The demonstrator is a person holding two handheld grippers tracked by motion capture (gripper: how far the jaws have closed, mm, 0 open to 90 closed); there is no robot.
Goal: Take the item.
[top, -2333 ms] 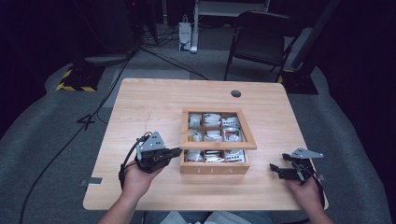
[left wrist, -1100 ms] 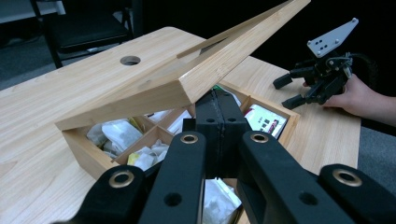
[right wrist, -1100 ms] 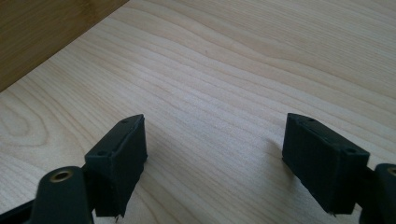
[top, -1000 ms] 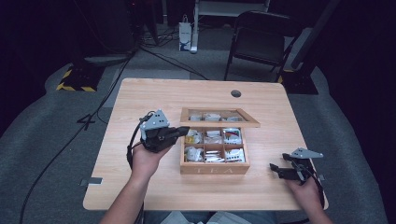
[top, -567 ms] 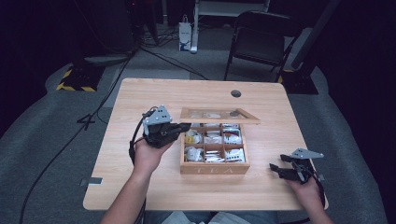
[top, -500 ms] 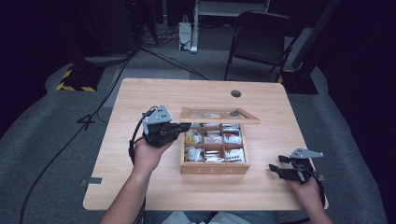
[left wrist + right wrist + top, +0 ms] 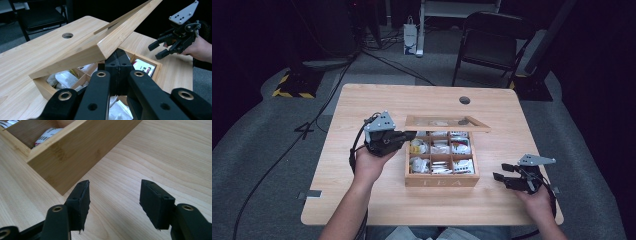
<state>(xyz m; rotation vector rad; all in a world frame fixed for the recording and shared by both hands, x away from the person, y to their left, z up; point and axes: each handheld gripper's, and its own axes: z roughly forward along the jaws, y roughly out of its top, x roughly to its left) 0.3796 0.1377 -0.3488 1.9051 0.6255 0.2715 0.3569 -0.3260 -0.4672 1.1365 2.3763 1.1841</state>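
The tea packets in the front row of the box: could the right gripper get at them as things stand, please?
Probably yes. The lid is propped up by the left gripper, leaving the front-row packets uncovered, and the open right gripper waits on bare table beside the box.

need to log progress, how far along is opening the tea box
Partly done: the lid is raised off the tea box, tea bags exposed. In hand: the left gripper, jaws together, props the lid's underside. Left: swinging it fully open. The right gripper waits open on the table.

The raised glass-paned bamboo lid (image 7: 447, 122) is overhanging the compartmented wooden tea box (image 7: 441, 179), blocking its back row from above; front compartments are lying open.
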